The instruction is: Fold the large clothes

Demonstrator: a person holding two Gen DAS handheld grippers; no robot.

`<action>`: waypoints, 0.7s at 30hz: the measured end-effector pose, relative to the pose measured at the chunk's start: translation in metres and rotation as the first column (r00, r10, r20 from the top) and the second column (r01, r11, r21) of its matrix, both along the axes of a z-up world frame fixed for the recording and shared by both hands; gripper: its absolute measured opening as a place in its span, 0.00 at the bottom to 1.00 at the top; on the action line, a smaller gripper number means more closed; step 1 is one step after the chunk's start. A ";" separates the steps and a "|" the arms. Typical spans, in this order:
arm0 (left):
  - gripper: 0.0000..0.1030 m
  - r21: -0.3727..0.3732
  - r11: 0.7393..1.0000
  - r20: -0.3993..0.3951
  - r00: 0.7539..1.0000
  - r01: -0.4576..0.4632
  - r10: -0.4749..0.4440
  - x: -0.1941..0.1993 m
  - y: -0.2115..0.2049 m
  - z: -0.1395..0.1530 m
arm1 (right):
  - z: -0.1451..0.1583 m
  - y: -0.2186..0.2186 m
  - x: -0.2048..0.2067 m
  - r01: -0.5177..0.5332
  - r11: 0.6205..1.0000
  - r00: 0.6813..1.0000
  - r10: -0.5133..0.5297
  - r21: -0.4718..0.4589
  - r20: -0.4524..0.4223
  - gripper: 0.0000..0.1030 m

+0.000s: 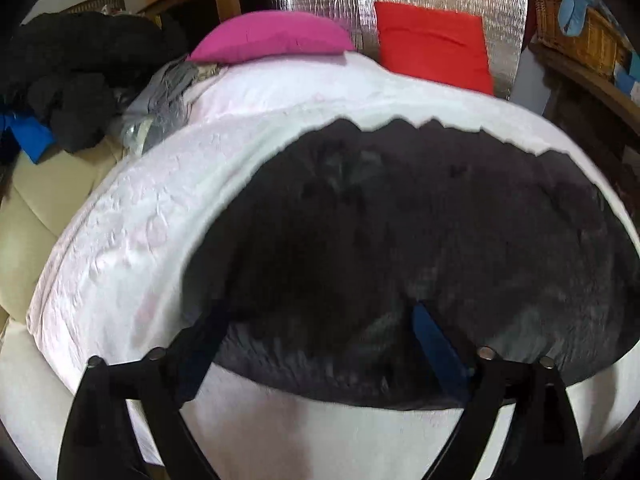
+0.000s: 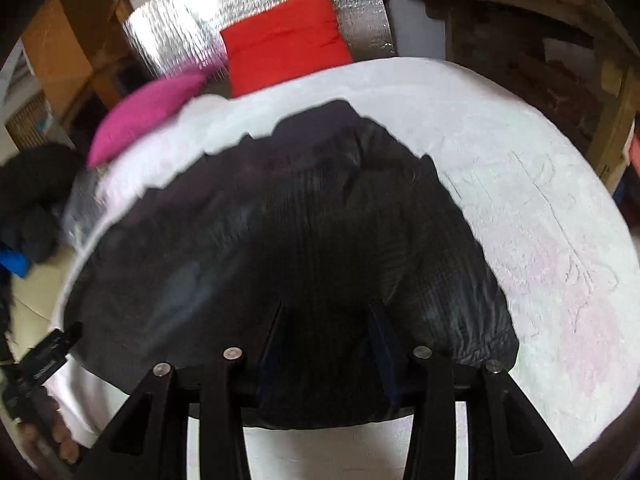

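no readable text, labels or numbers

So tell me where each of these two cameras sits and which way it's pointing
Left wrist: on the left gripper, looking along its open fingers down the bed at the black garment.
Right wrist: on the right gripper, fingers apart over the same garment; the person's left hand shows at lower left.
Shared: garment, bed, pink cushion, red cushion.
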State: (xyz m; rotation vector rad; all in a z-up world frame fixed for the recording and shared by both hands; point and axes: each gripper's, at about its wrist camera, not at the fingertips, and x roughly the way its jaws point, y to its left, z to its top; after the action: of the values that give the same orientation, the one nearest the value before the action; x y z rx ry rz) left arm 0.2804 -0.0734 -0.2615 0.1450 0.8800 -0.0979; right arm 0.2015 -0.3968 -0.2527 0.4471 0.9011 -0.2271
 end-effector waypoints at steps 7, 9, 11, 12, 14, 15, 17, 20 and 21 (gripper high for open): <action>1.00 -0.009 0.999 0.010 0.999 -0.037 0.037 0.006 0.005 -0.013 | 0.008 0.004 -0.006 -0.011 1.000 0.999 0.011 0.011 0.034 0.50; 1.00 0.007 0.999 0.017 0.999 -0.031 0.031 0.006 0.004 -0.010 | 0.015 0.006 -0.013 -0.033 0.999 0.996 0.030 0.042 0.082 0.50; 1.00 0.030 0.999 0.034 0.999 -0.028 0.027 0.002 0.000 -0.009 | 0.021 0.014 -0.019 -0.049 0.999 0.993 0.047 0.016 0.107 0.50; 1.00 0.041 0.999 0.038 0.999 -0.030 0.028 0.000 -0.004 -0.010 | 0.021 0.020 -0.021 -0.069 0.998 0.992 0.068 0.000 0.106 0.50; 1.00 0.055 0.998 0.043 0.999 -0.032 0.030 -0.001 -0.008 -0.011 | 0.013 0.028 -0.016 -0.096 0.995 0.994 0.096 0.001 0.062 0.51; 1.00 0.060 0.998 0.045 0.999 -0.029 0.026 -0.001 -0.009 -0.011 | 0.004 0.031 -0.012 -0.098 0.995 0.995 0.098 -0.003 0.021 0.51; 1.00 0.077 0.997 0.045 0.999 -0.020 0.017 0.000 -0.011 -0.010 | -0.002 0.034 -0.007 -0.111 0.993 0.994 0.111 -0.026 -0.015 0.51; 1.00 0.104 0.995 0.050 0.999 -0.009 0.004 -0.004 -0.013 -0.004 | 0.004 0.032 -0.013 -0.111 0.994 0.994 0.111 -0.009 0.007 0.52; 1.00 0.107 0.994 0.058 0.998 -0.010 0.004 -0.006 -0.010 -0.001 | 0.005 0.032 -0.016 -0.107 0.994 0.994 0.107 0.000 0.016 0.52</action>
State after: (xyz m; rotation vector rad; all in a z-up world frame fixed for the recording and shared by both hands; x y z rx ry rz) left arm 0.2746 -0.0834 -0.2627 0.2440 0.8281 -0.0395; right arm 0.1859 -0.3652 -0.2474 0.3995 0.9065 -0.1253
